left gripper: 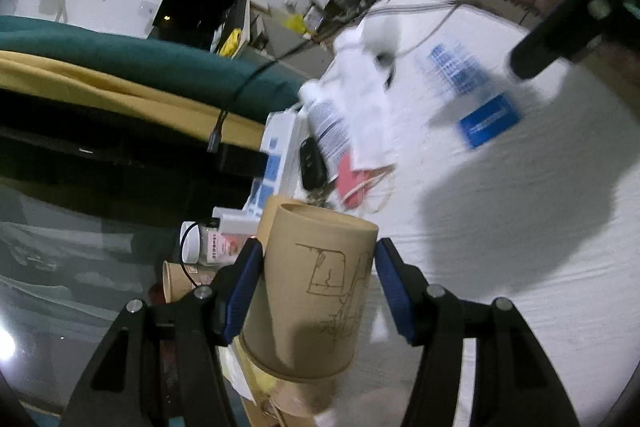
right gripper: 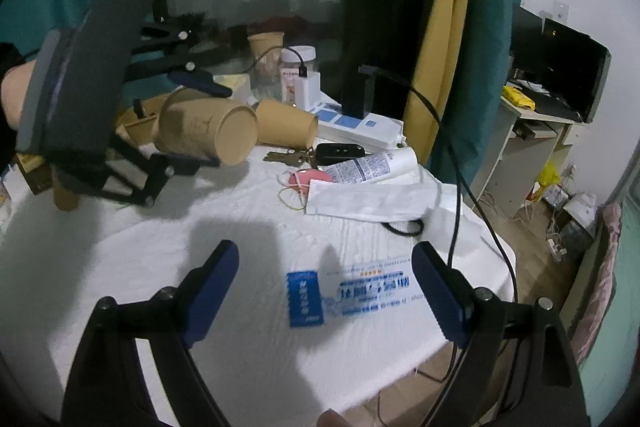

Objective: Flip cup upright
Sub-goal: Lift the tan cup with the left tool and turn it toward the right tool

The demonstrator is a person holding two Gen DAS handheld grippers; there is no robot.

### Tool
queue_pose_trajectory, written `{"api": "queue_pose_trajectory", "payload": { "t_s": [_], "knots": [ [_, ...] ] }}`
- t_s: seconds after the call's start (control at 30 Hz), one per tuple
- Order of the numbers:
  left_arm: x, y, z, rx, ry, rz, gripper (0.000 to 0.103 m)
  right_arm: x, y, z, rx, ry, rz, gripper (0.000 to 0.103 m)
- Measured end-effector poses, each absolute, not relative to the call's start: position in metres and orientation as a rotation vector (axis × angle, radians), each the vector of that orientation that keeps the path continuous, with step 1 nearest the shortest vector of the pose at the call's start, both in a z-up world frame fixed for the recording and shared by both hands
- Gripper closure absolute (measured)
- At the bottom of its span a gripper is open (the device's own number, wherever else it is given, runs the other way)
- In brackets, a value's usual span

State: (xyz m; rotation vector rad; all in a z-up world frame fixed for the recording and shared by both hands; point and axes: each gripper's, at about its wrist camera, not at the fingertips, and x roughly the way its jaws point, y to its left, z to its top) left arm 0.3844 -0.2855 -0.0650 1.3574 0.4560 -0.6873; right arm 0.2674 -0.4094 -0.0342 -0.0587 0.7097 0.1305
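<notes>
Right now your left gripper (left gripper: 318, 285) is squeezing the brown paper cup (left gripper: 316, 291) between its blue pads. The cup is lifted off the white cloth (right gripper: 248, 227) and lies tipped on its side, with its flat bottom facing your other camera. Your right gripper (right gripper: 326, 291) hangs over the cloth with its jaws wide apart and nothing between them.

Lots of things sit close by. A second paper cup (right gripper: 286, 129) lies on its side just behind the held one. Next to it are keys (right gripper: 286, 157) with a black car key (right gripper: 340, 150), a white tube (right gripper: 374, 163), a pink thing (right gripper: 304, 179) and a white face mask (right gripper: 368, 201). A blue and white packet (right gripper: 344, 295) lies under your right gripper. A black cable (right gripper: 460, 155) hangs down across the right side of the table. At the back stand a clear jar (right gripper: 296, 73) with a white lid and another paper cup (right gripper: 266, 43).

Left camera's picture is blurry, so the writing on the packets is hard to read. Your left hand is mostly hidden behind the gripper's body.
</notes>
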Motion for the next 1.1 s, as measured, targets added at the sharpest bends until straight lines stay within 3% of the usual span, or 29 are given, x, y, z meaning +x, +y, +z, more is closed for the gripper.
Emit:
{"api": "queue_pose_trajectory", "payload": {
  "t_s": [0.23,0.5,0.83,1.1],
  "knots": [
    [0.275,-0.252,-0.056,1.349,0.486,-0.729,0.045,0.204,-0.396,-0.037,0.019,0.692,0.156,0.016],
    [0.172,-0.183,-0.094,1.427,0.648,-0.689,0.045,0.143,-0.341,-0.049,0.061,0.692,0.244,0.016],
    [0.141,-0.122,-0.13,1.401,0.786,-0.605,0.045,0.099,-0.29,-0.072,0.177,0.737,0.279,0.016],
    [0.132,-0.12,-0.142,1.406,0.759,-0.645,0.04,0.083,-0.284,-0.077,0.148,0.771,0.258,0.016]
  ]
}}
